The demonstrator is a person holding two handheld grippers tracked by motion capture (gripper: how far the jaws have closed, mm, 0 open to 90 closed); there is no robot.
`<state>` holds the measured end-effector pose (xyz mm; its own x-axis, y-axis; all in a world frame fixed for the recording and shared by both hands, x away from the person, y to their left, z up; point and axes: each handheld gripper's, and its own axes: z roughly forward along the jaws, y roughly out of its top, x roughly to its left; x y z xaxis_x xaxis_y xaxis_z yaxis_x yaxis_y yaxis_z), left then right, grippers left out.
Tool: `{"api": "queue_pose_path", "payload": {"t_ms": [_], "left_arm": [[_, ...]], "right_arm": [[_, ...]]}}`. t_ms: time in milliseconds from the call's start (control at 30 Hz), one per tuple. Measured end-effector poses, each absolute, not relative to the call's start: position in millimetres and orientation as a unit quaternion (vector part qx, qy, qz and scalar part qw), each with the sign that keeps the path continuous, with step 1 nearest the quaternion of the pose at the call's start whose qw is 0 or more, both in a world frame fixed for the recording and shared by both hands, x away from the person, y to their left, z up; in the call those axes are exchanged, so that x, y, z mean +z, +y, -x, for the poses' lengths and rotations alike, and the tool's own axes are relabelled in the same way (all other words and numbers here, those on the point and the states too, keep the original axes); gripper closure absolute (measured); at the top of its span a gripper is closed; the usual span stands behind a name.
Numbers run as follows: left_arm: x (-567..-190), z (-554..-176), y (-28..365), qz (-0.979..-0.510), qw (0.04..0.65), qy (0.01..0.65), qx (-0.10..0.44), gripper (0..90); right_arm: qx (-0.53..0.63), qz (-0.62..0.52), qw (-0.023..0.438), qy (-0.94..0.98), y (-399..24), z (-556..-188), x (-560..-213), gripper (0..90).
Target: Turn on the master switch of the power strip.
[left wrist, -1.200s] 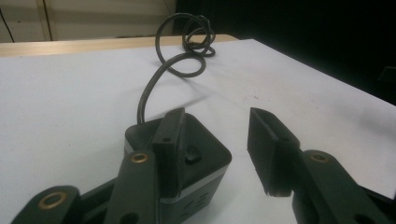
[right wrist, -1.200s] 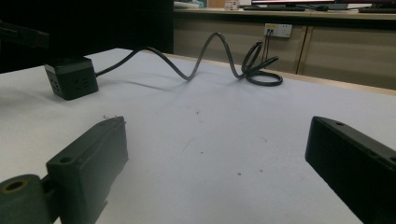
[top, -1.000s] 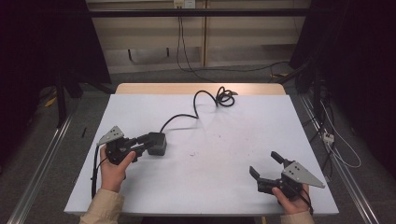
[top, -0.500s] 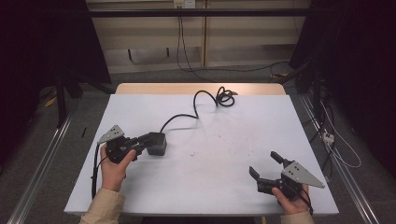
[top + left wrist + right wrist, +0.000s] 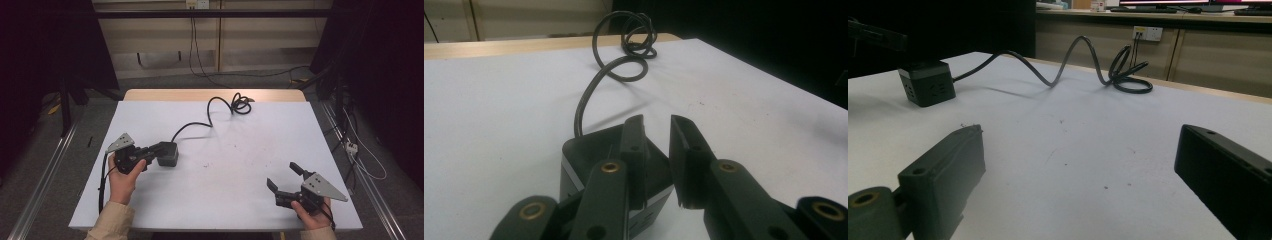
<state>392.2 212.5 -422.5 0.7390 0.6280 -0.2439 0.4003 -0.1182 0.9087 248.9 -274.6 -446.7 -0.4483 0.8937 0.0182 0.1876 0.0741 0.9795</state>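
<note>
Left tool [image 5: 159, 150] at power cube [image 5: 167, 154], jaws narrowly apart, unclamped. Right tool [image 5: 284, 180] spread wide, empty. Likely rigid, light; best gripped by flat sides, stiff cord [image 5: 210, 113] dragging.

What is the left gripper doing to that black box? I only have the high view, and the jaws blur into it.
Observer: The left gripper has its jaws over the top of the black box, with a narrow gap between them and nothing in it.
Operator: Does the box have anything on its sides?
Observer: Yes, the right gripper view shows socket holes on the face turned toward that camera.
Operator: And the right gripper?
Observer: The right gripper has its jaws wide apart over bare table.
</note>
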Motion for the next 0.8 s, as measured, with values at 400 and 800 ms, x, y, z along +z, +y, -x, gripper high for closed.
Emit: {"api": "queue_pose_path", "payload": {"t_ms": [400,800], "left_arm": [[-423.1,-394.0,213.2,-0.745,0.560,0.348,0.105,85.2],[-423.7,-394.9,210.0,-0.757,0.545,0.344,0.107,90.0]], "right_arm": [[0.541,-0.413,0.327,0.655,-275.9,-248.6,-446.3,5.5],[0.542,-0.412,0.327,0.655,-275.4,-248.9,-446.1,5.5]]}}
